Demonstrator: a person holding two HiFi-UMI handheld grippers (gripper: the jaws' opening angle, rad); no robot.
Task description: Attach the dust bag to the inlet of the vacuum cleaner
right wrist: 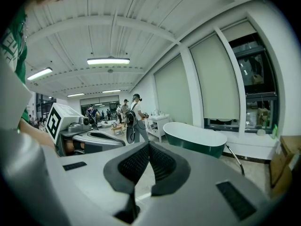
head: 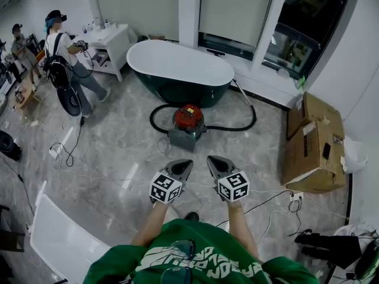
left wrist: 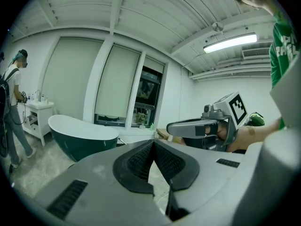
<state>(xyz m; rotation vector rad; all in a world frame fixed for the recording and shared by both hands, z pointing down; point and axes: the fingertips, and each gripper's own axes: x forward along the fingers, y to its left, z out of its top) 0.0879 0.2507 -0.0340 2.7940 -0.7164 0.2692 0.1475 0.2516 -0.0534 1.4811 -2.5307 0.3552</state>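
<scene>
The red vacuum cleaner (head: 188, 118) stands on the floor in front of a bathtub, its black hose (head: 246, 123) looped around it. A grey boxy item (head: 181, 139), possibly the dust bag, rests against its near side. My left gripper (head: 184, 163) and right gripper (head: 211, 160) hover side by side short of it, both shut and empty. In the left gripper view the jaws (left wrist: 153, 142) meet at the tips, as they do in the right gripper view (right wrist: 149, 144). The vacuum is hidden in both gripper views.
A dark green bathtub (head: 180, 70) stands behind the vacuum. Cardboard boxes (head: 314, 141) sit at the right. A person (head: 65, 64) stands by a white cabinet (head: 112, 43) at the far left. Cables (head: 272, 209) trail over the floor; a white panel (head: 59, 232) lies at the near left.
</scene>
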